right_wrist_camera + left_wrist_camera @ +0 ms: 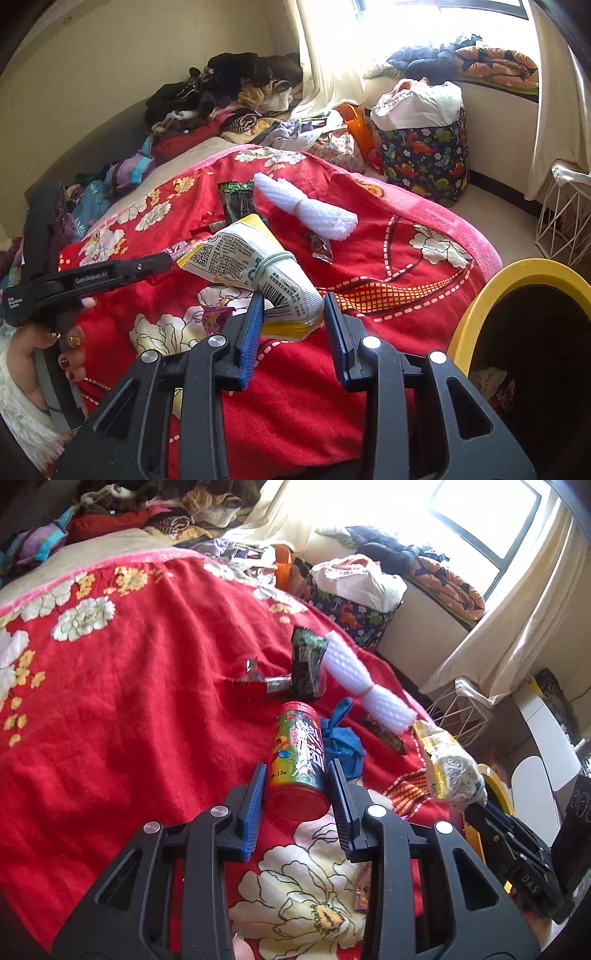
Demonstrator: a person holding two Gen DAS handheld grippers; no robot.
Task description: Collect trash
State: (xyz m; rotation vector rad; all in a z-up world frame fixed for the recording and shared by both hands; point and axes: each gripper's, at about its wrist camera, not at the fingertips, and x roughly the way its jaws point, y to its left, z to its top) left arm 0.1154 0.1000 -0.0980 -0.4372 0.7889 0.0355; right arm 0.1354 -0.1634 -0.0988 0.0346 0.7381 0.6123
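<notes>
The bin (476, 317) is running off the frame's right edge; the can (299, 760) is hiding part of the glove (345, 744).

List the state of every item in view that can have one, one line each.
Left hand-held gripper: shut on the can.
Can: lying between the fingers, lid end away.
Right hand-held gripper: shut on the snack bag.
Snack bag: held above the blanket, banded round the middle.
White foam roll: lying on the blanket, tied.
Yellow bin: open, trash inside.

Left gripper (295, 775) angled downward, jaws clamped. Right gripper (293, 306) angled downward, jaws clamped. Left hand (40, 354) grasps its handle.
</notes>
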